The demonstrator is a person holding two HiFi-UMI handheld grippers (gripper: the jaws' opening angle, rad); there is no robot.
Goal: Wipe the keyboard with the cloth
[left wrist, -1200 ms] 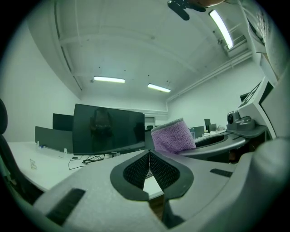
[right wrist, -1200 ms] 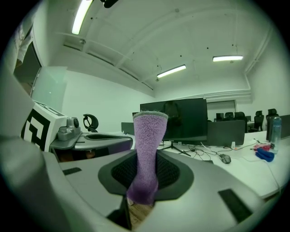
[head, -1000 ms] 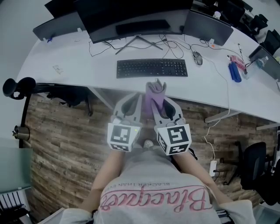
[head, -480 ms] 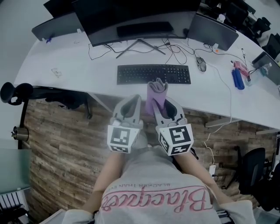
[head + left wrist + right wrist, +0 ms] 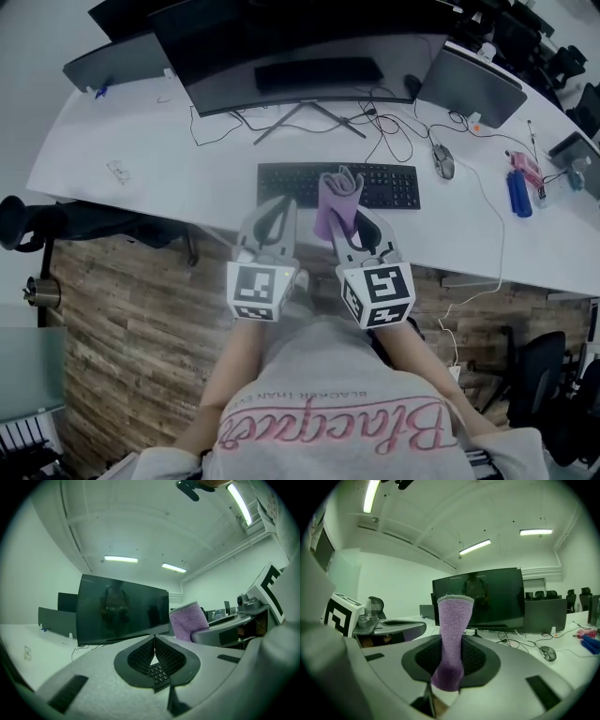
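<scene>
Purple fuzzy cloth (image 5: 452, 620) sits pinched in right claw (image 5: 447, 667), near black keyboard (image 5: 389, 186) on white tabletop (image 5: 169, 159); left claw (image 5: 154, 644) is pressed together, empty.

Both the left gripper (image 5: 275, 211) and the right gripper (image 5: 354, 221) have moved farther out, past the near edge of the white curved desk (image 5: 169, 159). The purple terry cloth (image 5: 337, 195) now overlaps the black flat keyboard (image 5: 389, 186) (before, it hung short of it).
</scene>
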